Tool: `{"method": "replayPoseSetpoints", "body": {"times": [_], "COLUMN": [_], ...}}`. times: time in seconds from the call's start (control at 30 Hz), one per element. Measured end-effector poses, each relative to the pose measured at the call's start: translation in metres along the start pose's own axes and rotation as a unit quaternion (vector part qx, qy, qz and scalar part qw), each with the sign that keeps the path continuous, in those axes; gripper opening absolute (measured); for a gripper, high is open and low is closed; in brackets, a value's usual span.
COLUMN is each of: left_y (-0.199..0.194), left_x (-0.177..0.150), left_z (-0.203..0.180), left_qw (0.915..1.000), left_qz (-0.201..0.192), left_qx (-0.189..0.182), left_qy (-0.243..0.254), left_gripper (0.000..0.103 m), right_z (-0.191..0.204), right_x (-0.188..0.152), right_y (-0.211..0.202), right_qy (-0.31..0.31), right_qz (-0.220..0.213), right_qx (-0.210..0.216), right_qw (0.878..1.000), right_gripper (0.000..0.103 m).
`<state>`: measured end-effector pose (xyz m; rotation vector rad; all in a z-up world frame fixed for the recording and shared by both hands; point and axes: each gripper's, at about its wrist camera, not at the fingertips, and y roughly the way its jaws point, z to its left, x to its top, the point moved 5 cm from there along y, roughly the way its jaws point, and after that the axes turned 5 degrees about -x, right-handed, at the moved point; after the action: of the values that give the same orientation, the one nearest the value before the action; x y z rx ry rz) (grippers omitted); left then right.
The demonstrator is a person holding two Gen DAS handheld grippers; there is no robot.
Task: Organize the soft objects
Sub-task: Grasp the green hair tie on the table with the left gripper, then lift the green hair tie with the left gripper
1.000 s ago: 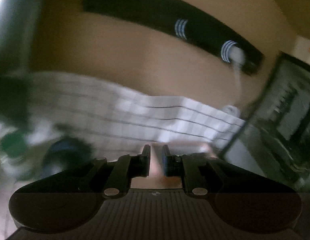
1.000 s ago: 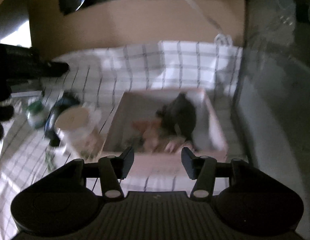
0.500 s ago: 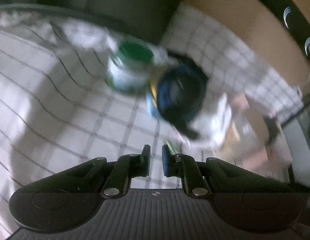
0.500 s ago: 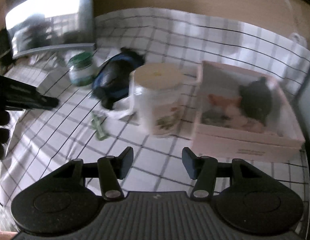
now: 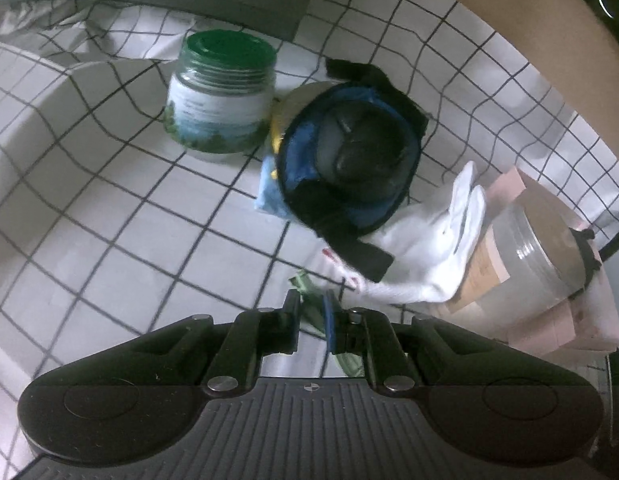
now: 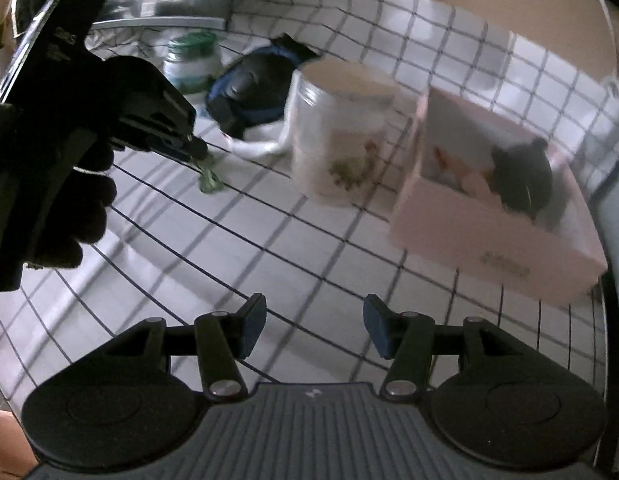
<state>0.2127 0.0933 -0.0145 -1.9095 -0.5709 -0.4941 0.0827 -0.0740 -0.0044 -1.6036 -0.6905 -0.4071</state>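
Observation:
A small green soft thing (image 5: 300, 282) (image 6: 208, 176) lies on the checked cloth. My left gripper (image 5: 311, 300) (image 6: 197, 151) is shut, its tips right over the near end of that thing; whether they touch it I cannot tell. Just behind lie a white cloth item (image 5: 421, 256) (image 6: 253, 146) and a blue and black pouch (image 5: 349, 160) (image 6: 257, 88). A pink box (image 6: 489, 240) at the right holds a dark soft item (image 6: 521, 180) and some orange pieces. My right gripper (image 6: 314, 320) hovers open over bare cloth, nothing between its fingers.
A green-lidded jar (image 5: 221, 96) (image 6: 193, 60) stands behind the pouch. A cream-lidded jar (image 5: 525, 264) (image 6: 341, 136) stands between the white item and the pink box (image 5: 549, 328). A dark-gloved hand (image 6: 69, 200) holds the left gripper. A wall runs behind the table.
The left gripper has dropped and tilted from facing the wall down to the green thing. The right gripper has swung left from above the pink box to over the cloth.

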Motion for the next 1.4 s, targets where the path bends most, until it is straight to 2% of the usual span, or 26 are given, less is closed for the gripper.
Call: {"method": "replayPoseSetpoints", "body": {"times": [0.13,0.2,0.33,0.4,0.57,0.7,0.83,0.97,1.0,1.1,1.17,1.3,1.4], "left_y": [0.005,0.005,0.002,0.002,0.007,0.011,0.005,-0.004,-0.006,-0.009,-0.01,-0.009,-0.009], "left_x": [-0.004,-0.007,-0.015,-0.016,-0.004,-0.004,-0.012,-0.014,-0.013,-0.008,-0.008,-0.012,-0.016], "left_z": [-0.016,-0.022,-0.028,-0.029,-0.024,-0.034,-0.037,-0.019,-0.014,0.0,0.002,-0.008,-0.012], "left_qw": [0.9985,0.9968,0.9925,0.9921,0.9964,0.9916,0.9811,0.9744,0.9743,0.9816,0.9818,0.9817,0.979], "left_qz": [-0.008,-0.008,-0.016,-0.017,0.005,0.018,0.026,0.018,0.019,0.037,0.04,0.042,0.046], "left_qx": [0.017,0.029,0.049,0.053,0.048,0.066,0.042,0.028,0.02,-0.021,-0.021,0.001,-0.015], "left_qy": [0.051,0.074,0.111,0.112,0.069,0.11,0.187,0.222,0.223,0.186,0.184,0.186,0.198], "left_gripper": [0.016,0.02,0.021,0.022,0.021,0.022,0.02,0.019,0.019,0.019,0.019,0.019,0.019], "right_z": [-0.01,-0.012,-0.013,-0.015,-0.012,-0.006,0.001,0.007,0.008,0.013,0.016,0.018,0.014], "right_x": [-0.008,-0.009,-0.006,-0.005,-0.001,0.002,0.003,0.004,0.004,0.005,0.007,0.017,0.031], "right_y": [0.012,0.015,0.019,0.021,0.024,0.024,0.021,0.02,0.02,0.02,0.02,0.011,0.0], "right_qy": [0.013,0.011,0.004,0.003,0.0,-0.009,-0.019,-0.02,-0.018,-0.014,-0.016,-0.017,-0.01], "right_qz": [0.016,0.015,0.007,0.001,-0.007,-0.009,-0.006,-0.007,-0.006,-0.006,-0.01,-0.033,-0.056], "right_qx": [0.02,0.027,0.038,0.042,0.045,0.048,0.053,0.052,0.053,0.057,0.056,0.067,0.069], "right_qw": [1.0,0.999,0.999,0.999,0.999,0.999,0.998,0.998,0.998,0.998,0.998,0.997,0.996], "right_gripper": [0.054,0.054,0.054,0.059,0.063,0.064,0.064,0.064,0.064,0.064,0.064,0.064,0.064]}}
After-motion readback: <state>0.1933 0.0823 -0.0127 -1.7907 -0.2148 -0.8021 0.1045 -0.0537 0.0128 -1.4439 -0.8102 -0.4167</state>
